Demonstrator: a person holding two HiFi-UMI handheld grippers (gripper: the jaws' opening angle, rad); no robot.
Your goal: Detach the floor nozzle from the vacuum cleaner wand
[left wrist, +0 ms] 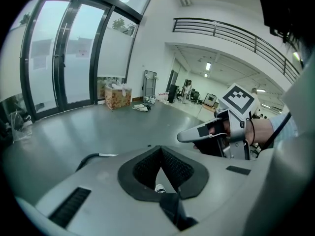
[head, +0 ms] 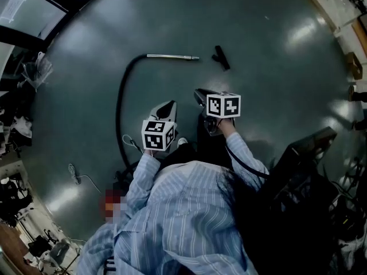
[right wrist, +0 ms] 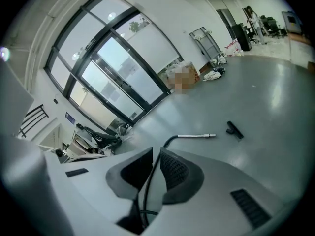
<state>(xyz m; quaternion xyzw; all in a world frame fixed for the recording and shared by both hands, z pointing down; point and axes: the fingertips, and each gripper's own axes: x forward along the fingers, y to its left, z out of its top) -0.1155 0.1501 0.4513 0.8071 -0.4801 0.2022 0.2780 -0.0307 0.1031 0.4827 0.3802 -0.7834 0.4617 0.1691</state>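
The floor nozzle (head: 221,58) lies on the grey floor (head: 275,44), just beside the bare end of the silver wand (head: 172,57) but not touching it. To me it looks like it is already off.

The left claw (head: 170,104) is closed tight with nothing in it. The right claw (head: 198,93) is open only a tiny crack, and nothing is pinched in it. The black hose (head: 121,102) just shows through the crack, far behind. Both claws are held close to the person's body, well apart from the wand and the nozzle.

What could go wrong? The hose curls back to right near the person's shoe (head: 182,142). A foot could catch it and tug the wand, and the round wand could roll into the nozzle. Also, claws this closed would only bump and push the nozzle, not grab it. They would need to open first.
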